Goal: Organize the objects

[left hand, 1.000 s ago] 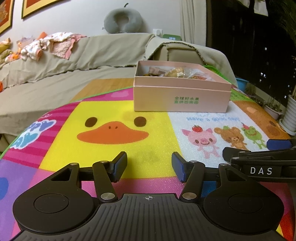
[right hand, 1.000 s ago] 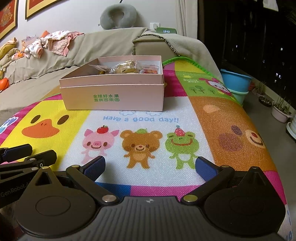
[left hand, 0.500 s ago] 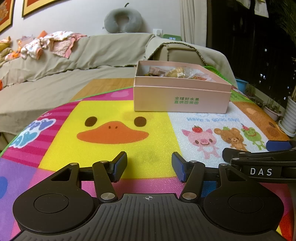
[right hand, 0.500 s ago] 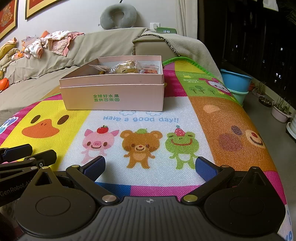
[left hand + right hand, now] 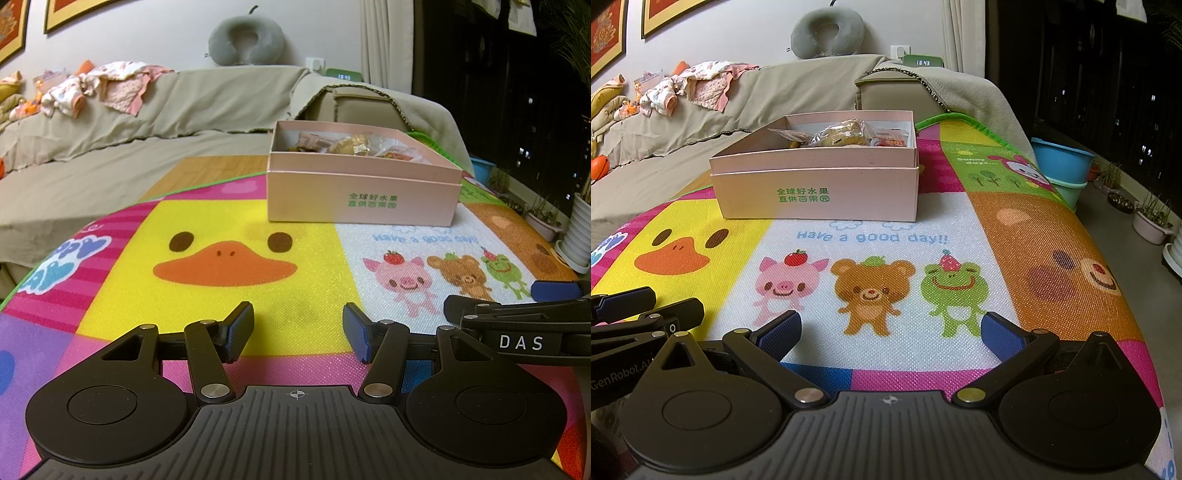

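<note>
I have both grippers low over the near edge of the cartoon play mat (image 5: 886, 229), side by side. My left gripper (image 5: 298, 332) stands moderately open with nothing between its blue pads, and my right gripper (image 5: 890, 332) is spread wide, also empty. The pink box (image 5: 816, 192) of wrapped snacks (image 5: 838, 136) sits at the mat's far side, well apart from both, with the covered sofa (image 5: 110, 147) behind it.

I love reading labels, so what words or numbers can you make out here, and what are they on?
"Have a good day!!" on the play mat.
"Sunny days..." on its far corner.
"全球好水果 直供百果园" on the pink box.
"18 43" on the green clock.
"DAS" on the right gripper.
"GenRobot.AI" on the left gripper, cut off.
</note>
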The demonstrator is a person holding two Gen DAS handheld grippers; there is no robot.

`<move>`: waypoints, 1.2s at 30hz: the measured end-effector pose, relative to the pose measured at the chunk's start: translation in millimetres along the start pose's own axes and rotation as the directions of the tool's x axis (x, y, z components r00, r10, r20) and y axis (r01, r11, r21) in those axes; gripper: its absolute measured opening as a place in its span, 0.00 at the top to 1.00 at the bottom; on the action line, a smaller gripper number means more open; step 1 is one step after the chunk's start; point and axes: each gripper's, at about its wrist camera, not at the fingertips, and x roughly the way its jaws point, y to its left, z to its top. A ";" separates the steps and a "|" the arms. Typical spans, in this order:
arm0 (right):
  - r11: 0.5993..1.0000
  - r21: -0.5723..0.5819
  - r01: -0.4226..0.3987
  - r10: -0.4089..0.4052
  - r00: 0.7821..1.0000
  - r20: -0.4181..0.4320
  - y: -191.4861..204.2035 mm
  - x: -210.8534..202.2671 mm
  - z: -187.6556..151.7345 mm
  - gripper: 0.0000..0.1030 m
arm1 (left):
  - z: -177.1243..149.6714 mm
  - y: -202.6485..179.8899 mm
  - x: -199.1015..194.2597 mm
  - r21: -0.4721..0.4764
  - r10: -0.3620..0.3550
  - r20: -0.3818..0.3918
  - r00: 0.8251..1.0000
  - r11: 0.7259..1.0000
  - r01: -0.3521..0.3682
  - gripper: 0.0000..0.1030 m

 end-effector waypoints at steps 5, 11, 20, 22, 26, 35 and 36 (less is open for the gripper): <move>1.000 0.000 0.000 0.000 1.000 0.000 0.1 0.0 0.0 0.00 | 0.0 0.2 0.2 -0.003 -0.002 0.000 1.000 1.000 0.002 0.42; 1.000 0.000 0.000 0.000 1.000 0.000 0.2 0.0 -0.1 0.00 | 0.1 0.8 0.4 -0.007 -0.005 0.000 1.000 1.000 0.005 0.42; 1.000 0.000 0.000 0.000 1.000 0.000 0.1 -0.1 0.0 0.00 | 0.0 1.0 0.3 -0.008 -0.005 0.000 1.000 1.000 0.005 0.42; 1.000 0.000 0.000 0.000 1.000 0.000 0.2 0.0 -0.1 0.00 | 0.0 0.8 0.2 -0.008 -0.005 0.000 1.000 1.000 0.005 0.42; 1.000 0.000 0.000 0.000 1.000 0.000 0.0 -0.1 0.0 0.00 | 0.0 1.3 0.2 -0.009 -0.006 0.000 1.000 1.000 0.006 0.42; 1.000 0.000 0.000 0.000 1.000 0.000 0.1 -0.2 0.1 0.00 | 0.2 2.9 -0.1 -0.019 -0.014 0.002 1.000 1.000 0.014 0.43; 1.000 0.000 0.000 0.000 1.000 0.000 0.1 -0.2 0.1 0.00 | 0.1 2.9 -0.2 -0.019 -0.013 0.002 1.000 1.000 0.013 0.43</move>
